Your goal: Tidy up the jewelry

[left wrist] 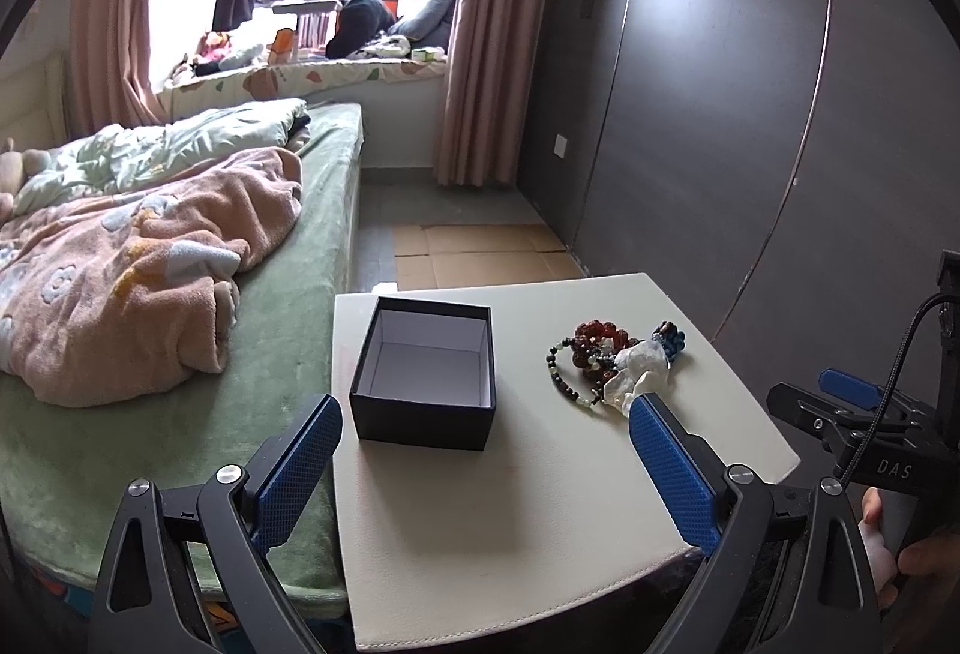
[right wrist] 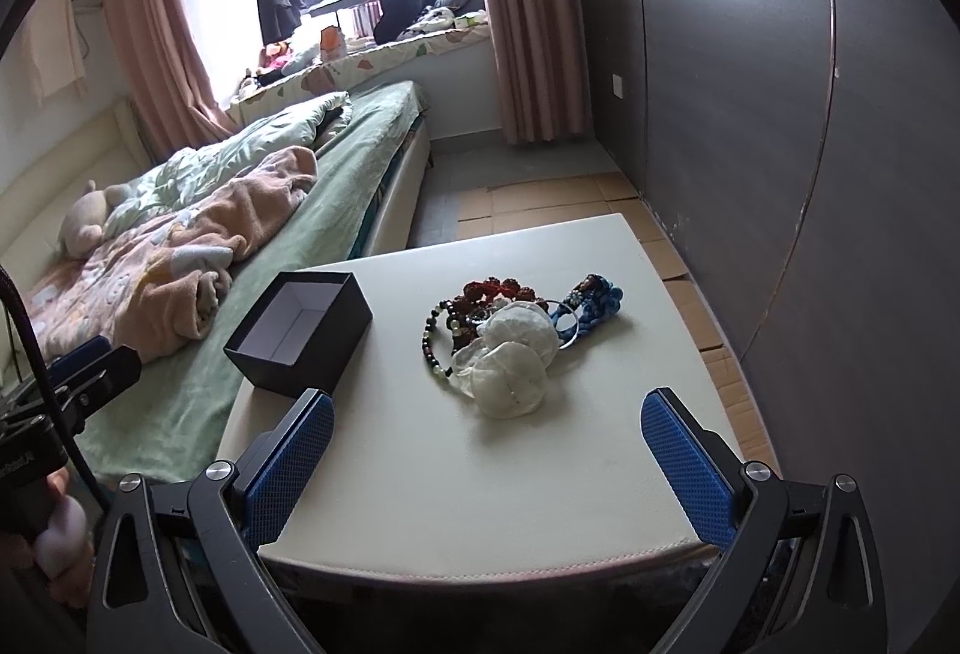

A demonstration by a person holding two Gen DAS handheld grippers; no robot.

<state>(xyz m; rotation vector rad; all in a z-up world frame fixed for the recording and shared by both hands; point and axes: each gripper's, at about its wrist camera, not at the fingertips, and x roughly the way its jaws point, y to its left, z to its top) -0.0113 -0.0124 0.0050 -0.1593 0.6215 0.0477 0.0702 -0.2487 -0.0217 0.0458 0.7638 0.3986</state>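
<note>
An open black box (left wrist: pixel 423 372) with a white, empty inside stands on the left of a cream table top (left wrist: pixel 510 522). It also shows in the right wrist view (right wrist: pixel 300 333). To its right lies a pile of jewelry (left wrist: pixel 615 360): dark, red and blue bead bracelets and white crumpled pouches (right wrist: pixel 510 360). My left gripper (left wrist: pixel 486 429) is open and empty, above the near table edge, short of the box. My right gripper (right wrist: pixel 487 423) is open and empty, just short of the pile.
A bed with green sheet and pink blanket (left wrist: pixel 138 258) adjoins the table's left side. A dark wardrobe wall (left wrist: pixel 750 144) runs along the right. Cardboard sheets (left wrist: pixel 480 252) lie on the floor beyond the table. The right gripper's body (left wrist: pixel 870 426) shows at the far right.
</note>
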